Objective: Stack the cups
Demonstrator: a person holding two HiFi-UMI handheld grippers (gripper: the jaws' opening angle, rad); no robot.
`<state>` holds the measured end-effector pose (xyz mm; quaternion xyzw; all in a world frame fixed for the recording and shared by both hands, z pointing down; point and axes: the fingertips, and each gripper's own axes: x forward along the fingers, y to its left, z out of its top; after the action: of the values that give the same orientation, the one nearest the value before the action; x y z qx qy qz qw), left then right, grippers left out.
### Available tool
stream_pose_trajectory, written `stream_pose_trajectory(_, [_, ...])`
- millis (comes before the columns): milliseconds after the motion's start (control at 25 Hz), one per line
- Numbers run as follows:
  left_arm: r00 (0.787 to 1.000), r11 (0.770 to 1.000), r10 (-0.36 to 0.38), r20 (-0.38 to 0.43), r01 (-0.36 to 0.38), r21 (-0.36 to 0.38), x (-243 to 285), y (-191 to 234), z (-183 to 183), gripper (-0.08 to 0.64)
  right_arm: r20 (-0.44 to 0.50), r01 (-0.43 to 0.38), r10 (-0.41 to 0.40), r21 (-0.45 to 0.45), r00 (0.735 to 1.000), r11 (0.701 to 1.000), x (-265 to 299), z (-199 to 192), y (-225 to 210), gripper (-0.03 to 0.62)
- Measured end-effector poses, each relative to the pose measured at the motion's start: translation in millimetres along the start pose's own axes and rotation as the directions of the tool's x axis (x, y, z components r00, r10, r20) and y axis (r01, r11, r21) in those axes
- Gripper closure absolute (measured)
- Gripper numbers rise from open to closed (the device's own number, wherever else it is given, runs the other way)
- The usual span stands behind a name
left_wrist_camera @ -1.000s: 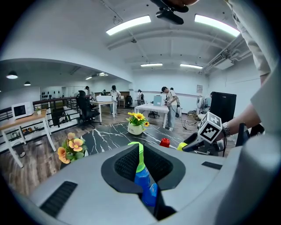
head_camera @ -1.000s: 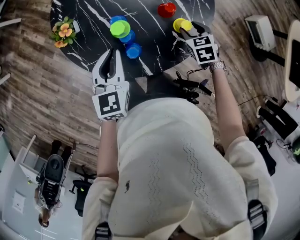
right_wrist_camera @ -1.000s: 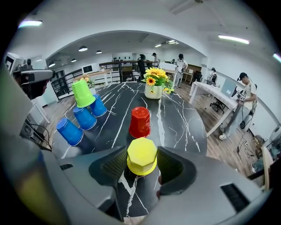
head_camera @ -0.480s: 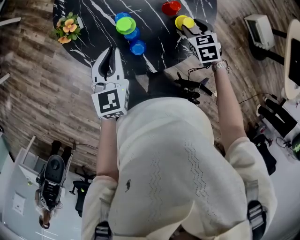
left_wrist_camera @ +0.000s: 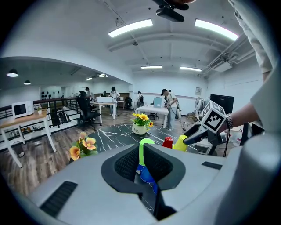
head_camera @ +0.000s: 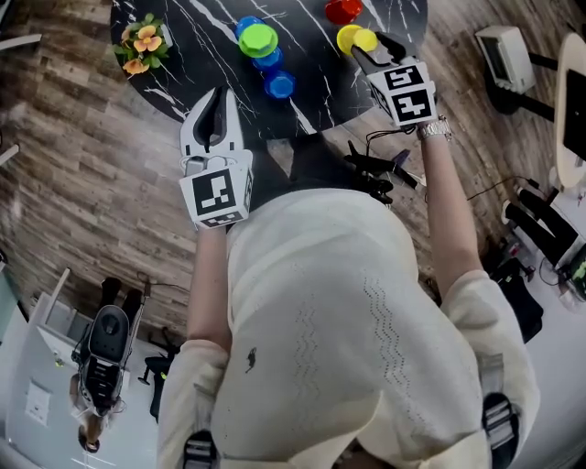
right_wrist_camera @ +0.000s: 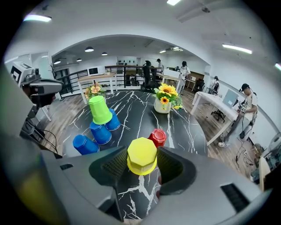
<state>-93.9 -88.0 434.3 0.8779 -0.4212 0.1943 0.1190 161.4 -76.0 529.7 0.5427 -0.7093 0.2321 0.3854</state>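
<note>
**A:** What do we get from the head view?

**B:** Our left gripper (head_camera: 218, 96) hangs short of the black marble table (head_camera: 183, 27), its jaws drawn nearly together on nothing. Ahead of them, a little to the right, the green cup (head_camera: 258, 38) sits on a cluster of blue cups (head_camera: 279, 85). Our right gripper (head_camera: 366, 48) has the yellow cup (head_camera: 351, 38) at its tips, but its marker cube covers most of the jaws. The red cup (head_camera: 343, 9) beyond them is cut off by the top edge.

**A:** And the left gripper view?

**B:** We see only a slit between the pads, with nothing in it. Through it show a strip of the green cup and some blue below. The jaws hide the rest of that cluster. To the right of the jaws we make out the red cup and the yellow one. Orange flowers (left_wrist_camera: 83, 145) lie to the left, and a pot of sunflowers (left_wrist_camera: 140, 125) stands farther off.

**A:** The right gripper view?

**B:** Here the jaws stand wide, and both pads press the sides of the yellow cup, which is upside down between them. We cannot tell whether its rim clears the table. The red cup sits just beyond the jaws, partly hidden by the yellow one. The green and blue cups stand beyond and to the left, well apart.
</note>
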Motion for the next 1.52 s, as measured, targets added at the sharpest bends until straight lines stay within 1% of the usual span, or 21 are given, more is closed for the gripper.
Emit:
stream_pose_trajectory(160, [1.000, 1.000, -0.014, 0.000, 0.014, -0.004, -9, 6, 0, 0.512, 0.013, -0.008, 0.009, -0.034, 1.000, 0.999, -8, 12, 22, 0.368])
stream_pose_trajectory(520, [0.999, 1.000, -0.029, 0.015, 0.029, 0.011, -24, 27, -2, 0.512, 0.026, -0.036, 0.039, -0.084, 0.999, 0.996, -19, 35, 67, 0.368])
stream_pose_trajectory(880, [0.998, 0.998, -0.058, 0.020, 0.057, 0.017, -36, 40, -5, 0.512, 0.023, -0.086, 0.089, -0.109, 0.996, 0.990, -27, 51, 109, 0.368])
stream_pose_trajectory(1200, [0.997, 0.997, -0.075, 0.015, 0.075, 0.030, -43, 57, -9, 0.512, 0.005, -0.143, 0.145, -0.128, 0.989, 0.981, -22, 57, 153, 0.368])
stream_pose_trajectory(1520, [0.998, 0.997, -0.068, 0.004, 0.068, 0.023, -48, 73, -17, 0.512, -0.007, -0.162, 0.162, -0.138, 0.987, 0.977, -13, 61, 173, 0.368])
